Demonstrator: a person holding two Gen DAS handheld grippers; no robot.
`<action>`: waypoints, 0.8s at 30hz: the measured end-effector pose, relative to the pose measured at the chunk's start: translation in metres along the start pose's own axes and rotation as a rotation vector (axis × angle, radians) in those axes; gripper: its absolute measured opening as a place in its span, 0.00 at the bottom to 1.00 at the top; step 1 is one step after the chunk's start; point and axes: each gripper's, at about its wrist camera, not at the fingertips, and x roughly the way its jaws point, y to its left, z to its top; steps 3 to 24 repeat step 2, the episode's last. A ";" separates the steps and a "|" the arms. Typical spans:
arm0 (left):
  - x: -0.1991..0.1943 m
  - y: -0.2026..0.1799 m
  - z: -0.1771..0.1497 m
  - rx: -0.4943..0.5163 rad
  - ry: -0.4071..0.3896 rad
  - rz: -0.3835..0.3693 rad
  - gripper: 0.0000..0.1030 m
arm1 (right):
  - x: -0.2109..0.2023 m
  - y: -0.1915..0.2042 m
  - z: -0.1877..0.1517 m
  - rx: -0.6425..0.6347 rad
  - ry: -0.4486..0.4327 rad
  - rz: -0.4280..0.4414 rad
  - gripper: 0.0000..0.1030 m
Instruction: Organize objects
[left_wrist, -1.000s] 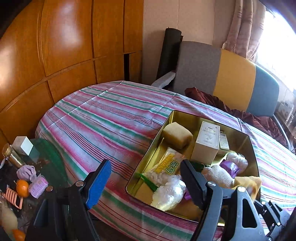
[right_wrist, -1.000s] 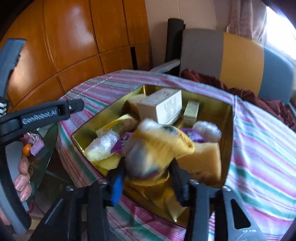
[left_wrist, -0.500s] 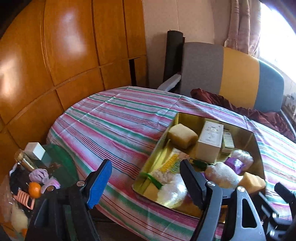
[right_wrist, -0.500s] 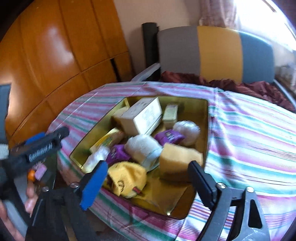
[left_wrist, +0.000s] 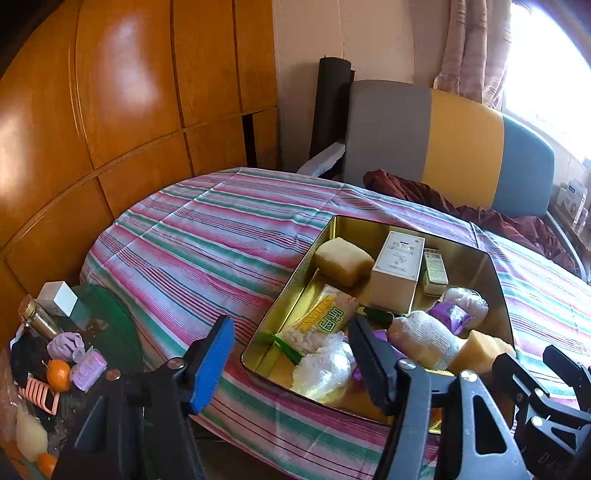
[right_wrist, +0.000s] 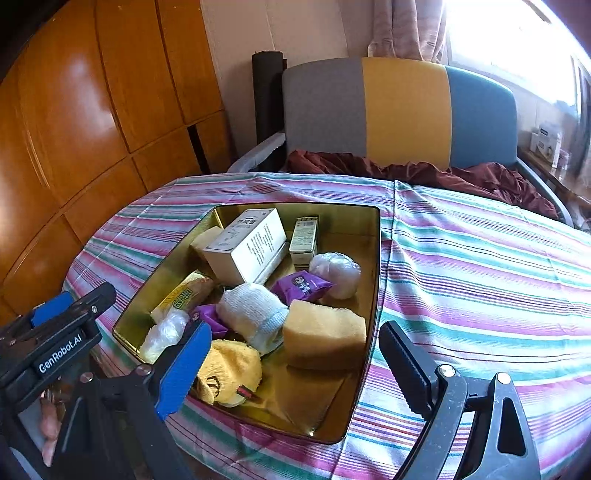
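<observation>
So the yellow cloth (right_wrist: 231, 365) that was pinched in the right gripper (right_wrist: 291, 363) a second ago is now lying in the gold tin (right_wrist: 371, 266), down at the 6 o'clock corner of it in the right wrist view, right next to the tan sponge block (right_wrist: 325, 338) and the rolled white sock (right_wrist: 255, 314). That reads to me as one more item sorted into the tin, so the drop-off step looks finished and the next thing is probably grabbing something else, maybe off the cluttered side table (left_wrist: 110, 317) at about 8 o'clock in the left wrist view, where an orange (left_wrist: 58, 374) and some purple bits are still sitting out. Right jaws have just been opening and now stand wide apart with nothing between them, the blue pad hovering just in front of the cloth but not pressing it as far as I can tell. The left gripper (left_wrist: 291, 360) has just been closing a bit, but its jaws are still clearly apart and empty, hanging over the striped tablecloth (left_wrist: 221, 236) near the tin's 7 o'clock corner, touching nothing.
</observation>
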 end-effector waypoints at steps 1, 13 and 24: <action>0.001 -0.001 0.000 0.004 0.005 -0.005 0.63 | 0.001 0.000 0.000 0.001 0.002 0.001 0.90; 0.002 -0.002 -0.001 0.006 0.013 -0.012 0.63 | 0.001 -0.001 0.000 0.002 0.003 -0.002 0.90; 0.002 -0.002 -0.001 0.006 0.013 -0.012 0.63 | 0.001 -0.001 0.000 0.002 0.003 -0.002 0.90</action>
